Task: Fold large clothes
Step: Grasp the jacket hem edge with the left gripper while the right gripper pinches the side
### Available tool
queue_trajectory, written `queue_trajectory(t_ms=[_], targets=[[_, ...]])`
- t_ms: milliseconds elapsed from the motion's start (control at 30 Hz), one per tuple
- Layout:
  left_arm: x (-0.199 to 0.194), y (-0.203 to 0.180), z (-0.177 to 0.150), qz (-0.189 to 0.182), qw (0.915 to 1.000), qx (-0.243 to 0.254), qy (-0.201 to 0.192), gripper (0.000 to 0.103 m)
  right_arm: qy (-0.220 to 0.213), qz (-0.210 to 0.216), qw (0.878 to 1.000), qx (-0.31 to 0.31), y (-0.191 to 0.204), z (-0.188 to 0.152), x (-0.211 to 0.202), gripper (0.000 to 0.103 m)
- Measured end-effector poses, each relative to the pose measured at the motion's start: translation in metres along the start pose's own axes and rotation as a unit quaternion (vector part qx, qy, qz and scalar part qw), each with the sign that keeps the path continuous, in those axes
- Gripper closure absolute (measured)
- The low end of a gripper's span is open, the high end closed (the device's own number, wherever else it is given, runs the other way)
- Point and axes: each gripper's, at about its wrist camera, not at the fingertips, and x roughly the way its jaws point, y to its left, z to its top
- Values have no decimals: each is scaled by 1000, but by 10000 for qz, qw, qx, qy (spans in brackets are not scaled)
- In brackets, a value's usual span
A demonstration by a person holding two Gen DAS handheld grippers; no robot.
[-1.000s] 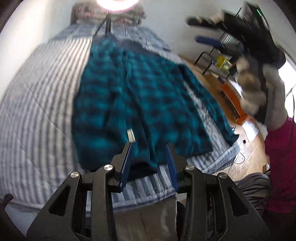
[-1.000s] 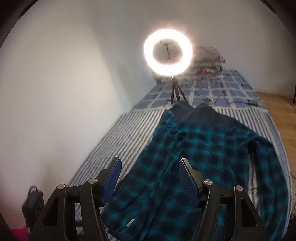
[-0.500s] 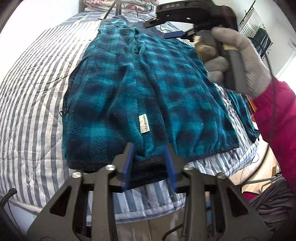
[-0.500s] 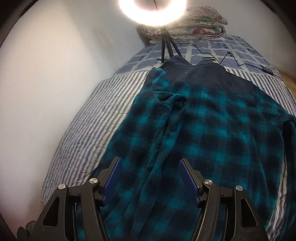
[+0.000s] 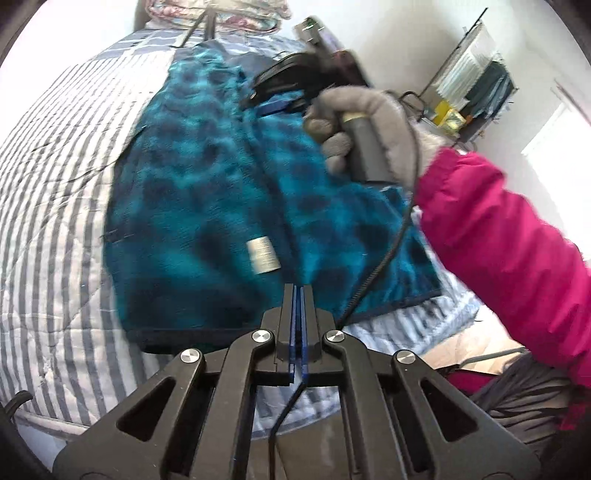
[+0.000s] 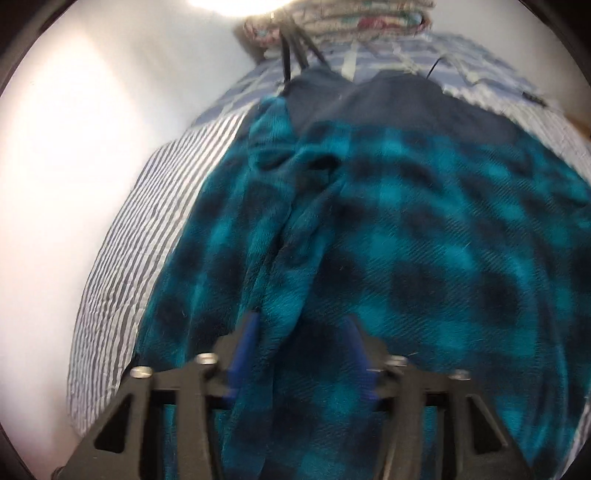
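A large teal-and-navy plaid fleece jacket (image 5: 207, 206) lies spread on a striped bed (image 5: 48, 192), with a white label (image 5: 263, 254) near its hem. My left gripper (image 5: 298, 291) is shut, its blue pads pressed together at the jacket's near hem by the front opening; whether fabric is pinched I cannot see. My right gripper (image 6: 301, 332) is open, low over a raised fold of the jacket (image 6: 369, 229) near its middle. It also shows in the left wrist view (image 5: 280, 105), held by a gloved hand.
A ring light on a tripod (image 6: 291, 48) stands at the head of the bed by folded quilts (image 6: 351, 18). A white wall (image 6: 74, 147) runs along the left. A rack with clutter (image 5: 469, 96) stands right of the bed, over wooden floor.
My left gripper has closed at the jacket's hem. My right gripper has dropped down and forward to the jacket's middle, still open.
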Motion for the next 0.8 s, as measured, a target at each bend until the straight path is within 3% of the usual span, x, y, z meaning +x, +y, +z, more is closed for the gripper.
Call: queue_trajectory(t_ms=[67,167,267,300,333,367,400,467,567,633,800], targets=[[-4,-4,0,-129,9999,68,-22,103,-28,84,9999,64,-2,-1,1,100],[-8,-10,-2,-235,9996,124,-51,103,-230,264,9993,141,-4,2,-11,103],[-3,-13,-4,161,9998,104,-57,103,-321,32,9995,-50,-1,4,-15,99],[-1,-11,-4,228,9997,12,2,100,-301,-75,9995,-69,0,3,-13,87],[2,-9,-3,357,9993,-60,69,96,-253,-38,9997,-40,0,1,-11,61],[2,-8,-3,432,9990,-49,38,83,-225,14,9997,1,-1,1,-10,45],[3,-9,-3,554,9985,24,-15,67,-253,-34,9997,6,0,0,-10,44],[10,-11,-3,816,9964,232,29,61,-340,-304,9989,-62,3,2,-11,45],[28,-10,-5,792,9960,336,259,61,-420,-235,9988,-39,3,7,-13,45],[38,-9,-4,931,9942,420,351,79,-440,-297,9986,-61,4,13,-12,45],[37,0,-2,731,9966,282,241,90,-390,-632,9963,-437,18,18,1,45]])
